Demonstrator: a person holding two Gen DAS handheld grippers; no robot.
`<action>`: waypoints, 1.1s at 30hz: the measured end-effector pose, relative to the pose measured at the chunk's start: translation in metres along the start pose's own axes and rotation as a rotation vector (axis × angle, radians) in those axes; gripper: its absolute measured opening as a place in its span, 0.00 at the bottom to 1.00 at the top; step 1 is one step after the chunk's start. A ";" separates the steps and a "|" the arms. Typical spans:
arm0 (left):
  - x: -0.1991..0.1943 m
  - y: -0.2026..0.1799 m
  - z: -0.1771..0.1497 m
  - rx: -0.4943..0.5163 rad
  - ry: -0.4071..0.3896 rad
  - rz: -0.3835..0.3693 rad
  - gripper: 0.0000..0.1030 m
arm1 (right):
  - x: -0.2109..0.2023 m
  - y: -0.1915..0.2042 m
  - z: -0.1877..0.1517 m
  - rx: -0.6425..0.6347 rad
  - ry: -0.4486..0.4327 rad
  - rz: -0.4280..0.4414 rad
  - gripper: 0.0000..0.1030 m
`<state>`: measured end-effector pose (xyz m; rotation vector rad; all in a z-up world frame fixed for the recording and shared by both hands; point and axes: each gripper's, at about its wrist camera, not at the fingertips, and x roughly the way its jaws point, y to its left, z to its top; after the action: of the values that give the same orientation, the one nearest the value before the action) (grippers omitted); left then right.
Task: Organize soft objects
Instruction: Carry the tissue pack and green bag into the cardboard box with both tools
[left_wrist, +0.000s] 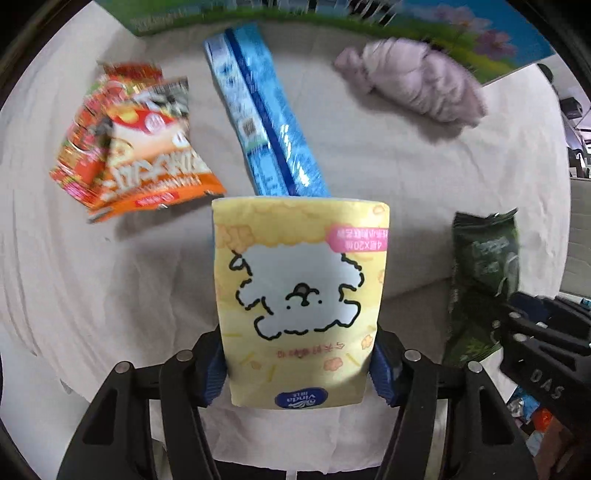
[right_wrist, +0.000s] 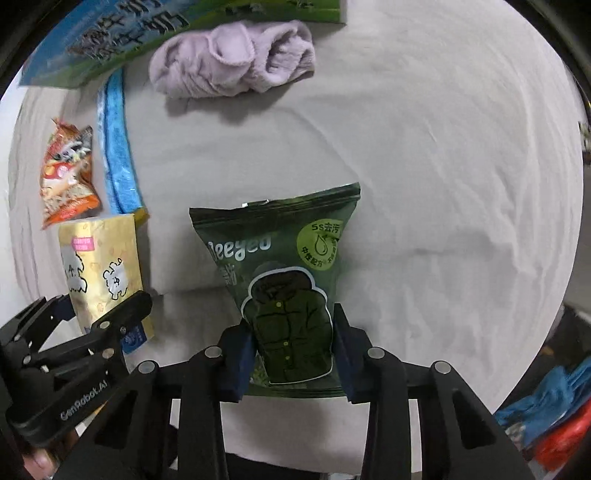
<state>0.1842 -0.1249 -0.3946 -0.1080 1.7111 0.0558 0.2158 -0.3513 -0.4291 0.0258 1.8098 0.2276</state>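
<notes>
A yellow tissue pack (left_wrist: 299, 280) with a white cartoon dog stands upright between the blue pads of my left gripper (left_wrist: 299, 365), which is shut on its lower sides. It hangs above the cloth-covered surface (left_wrist: 74, 277). My right gripper (right_wrist: 293, 354) is shut on a dark green wipes pack (right_wrist: 288, 266) printed with a jacket, its pads pressing both edges. The right wrist view shows the left gripper (right_wrist: 92, 332) and the yellow pack (right_wrist: 99, 266) at the lower left. The left wrist view has the green pack (left_wrist: 484, 273) and the right gripper (left_wrist: 517, 332) at the right.
On the cloth lie orange snack bags (left_wrist: 140, 147), a long blue pack (left_wrist: 266, 114) and a lilac fluffy cloth (right_wrist: 236, 62). A printed green-and-blue box (right_wrist: 110, 37) borders the far side. Blue and red items (right_wrist: 546, 417) sit beyond the near right edge.
</notes>
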 end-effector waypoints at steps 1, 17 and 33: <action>-0.010 -0.002 -0.001 0.003 -0.021 0.005 0.59 | -0.006 0.000 -0.004 0.008 -0.011 0.002 0.38; -0.200 -0.012 0.020 0.082 -0.318 -0.147 0.59 | -0.231 -0.020 -0.051 0.049 -0.319 0.197 0.37; -0.234 0.007 0.229 0.218 -0.351 -0.231 0.59 | -0.293 -0.005 0.131 0.172 -0.407 0.131 0.37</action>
<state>0.4417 -0.0858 -0.1962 -0.1251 1.3350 -0.2692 0.4154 -0.3783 -0.1794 0.2926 1.4181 0.1456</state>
